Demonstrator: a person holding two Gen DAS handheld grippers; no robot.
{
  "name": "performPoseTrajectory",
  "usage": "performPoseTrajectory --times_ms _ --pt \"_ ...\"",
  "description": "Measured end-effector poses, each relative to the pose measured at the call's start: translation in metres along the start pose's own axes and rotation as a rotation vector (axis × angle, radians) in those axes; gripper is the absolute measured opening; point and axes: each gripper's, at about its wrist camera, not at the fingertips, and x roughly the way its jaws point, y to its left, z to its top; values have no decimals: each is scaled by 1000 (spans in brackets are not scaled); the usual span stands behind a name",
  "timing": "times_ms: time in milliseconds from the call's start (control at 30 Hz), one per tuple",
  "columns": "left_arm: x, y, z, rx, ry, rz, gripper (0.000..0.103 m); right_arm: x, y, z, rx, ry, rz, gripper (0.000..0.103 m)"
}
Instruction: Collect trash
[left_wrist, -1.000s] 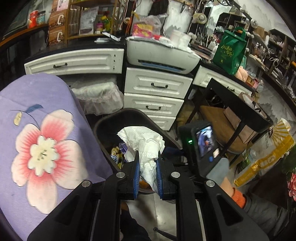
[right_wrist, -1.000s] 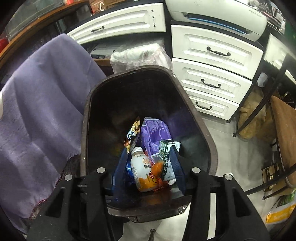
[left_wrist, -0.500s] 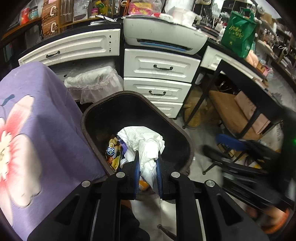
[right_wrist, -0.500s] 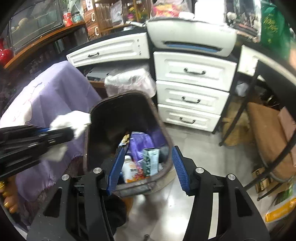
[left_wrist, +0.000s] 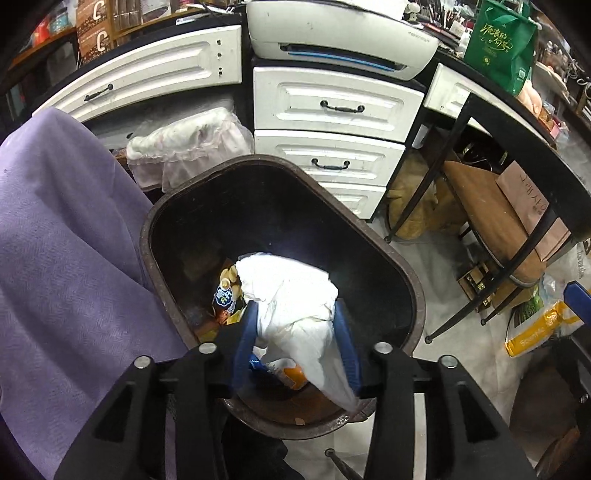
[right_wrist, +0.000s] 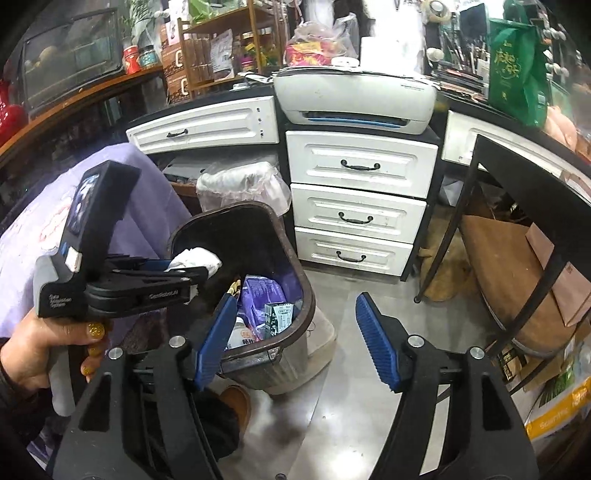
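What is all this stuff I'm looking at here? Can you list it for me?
trash bin: one, dark brown, on the floor by the drawers
crumpled tissue: one, white, over the bin, between the left fingers
wrappers and carton: several, purple, green, in the bin
drawers: three stacked, white, behind the bin
printer: one, white, above the drawers
cloth: one, purple, beside the bin
bag: one, green, on the counter
left gripper: black, blue pads, jaws just opening
right gripper: black, blue pads, open, empty, jaws just opening
hand: one, holding the left gripper
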Motion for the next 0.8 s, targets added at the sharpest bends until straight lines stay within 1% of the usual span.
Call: performPoseTrajectory --times_ms 33,100,133,167,200,233,267,400,433,500,567,733,767,800 --pt "-3 -1 0 1 -8 -5 46 0 0 -1 9 -3 -3 67" --pt "-9 -3 -1 8 -26 1 54 -4 -1 1 26 -12 -8 67" --pt "-15 -4 -2 12 -41 -1 55 -5 -1 1 28 -16 -11 68" --pt "-17 -4 -2 14 -51 -5 59 -7 -1 1 26 -21 -15 68" --pt "-25 -5 -3 18 -71 -10 64 -10 0 2 23 -27 -22 69" --pt "-30 -6 -2 20 -85 -7 66 -14 0 2 21 -31 -26 73" --pt "-35 -5 -1 18 -99 -5 70 -17 1 2 20 -37 -29 74" --pt "-62 -6 -3 19 -144 -11 72 -38 7 3 -1 -72 -23 77" --pt "-71 -7 -5 25 -166 -9 73 -46 10 3 -11 -85 -30 79" --pt "-93 -9 -12 33 -208 -10 77 -55 14 4 -12 -104 -28 79" --pt "-110 -9 -17 33 -241 -15 80 -67 19 5 2 -124 -19 79" --pt "-169 -4 -41 44 -353 13 93 -100 34 9 57 -180 -26 80" --pt "-180 -3 -46 47 -373 21 97 -106 38 10 63 -190 -28 81" --pt "-191 -1 -52 48 -394 27 97 -114 44 10 63 -201 -30 85"
